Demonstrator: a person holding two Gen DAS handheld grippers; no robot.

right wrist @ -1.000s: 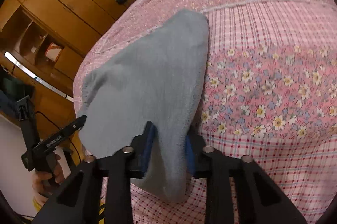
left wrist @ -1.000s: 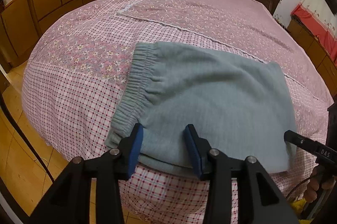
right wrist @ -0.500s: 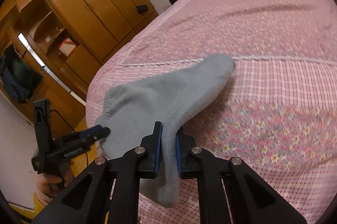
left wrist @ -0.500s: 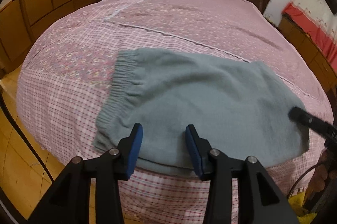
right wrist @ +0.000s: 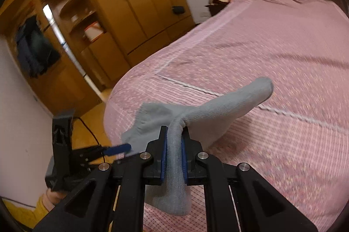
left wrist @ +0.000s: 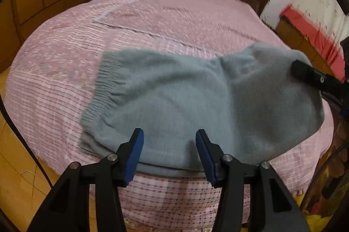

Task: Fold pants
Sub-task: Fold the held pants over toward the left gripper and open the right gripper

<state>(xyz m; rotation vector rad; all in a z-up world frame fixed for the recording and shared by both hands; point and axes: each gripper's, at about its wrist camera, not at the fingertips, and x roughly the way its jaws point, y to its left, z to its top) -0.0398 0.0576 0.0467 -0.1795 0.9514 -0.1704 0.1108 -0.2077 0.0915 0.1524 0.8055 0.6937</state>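
grey fleece, soft and thick: the pants (left wrist: 196,101), part-folded, lying at the near edge of the bed (left wrist: 174,14) with the elastic waistband toward the left and the right end raised off the cover.

nearest, left gripper (left wrist: 169,151): jaws spread over the near hem, pads clear of the cloth on both sides, having just been opening; nothing pinched. risk, as a judgement: with this end unheld, the pull from the other hand could drag the whole stack sideways or off the bed edge, undoing the lower layers.

next, right gripper (right wrist: 174,155): jaws pressed together on a bunched ridge of the pants, cloth hanging below the pads and a long lobe stretching away toward the bed. risk: the pinch takes a gathered fold rather than a flat corner, so the fabric may slip out, or come down creased and uneven.

far, pink patterned bedcover (right wrist: 283,57): loose itself, it could ruck under a dragged garment. wooden wardrobe (right wrist: 109,3) beyond, well apart.
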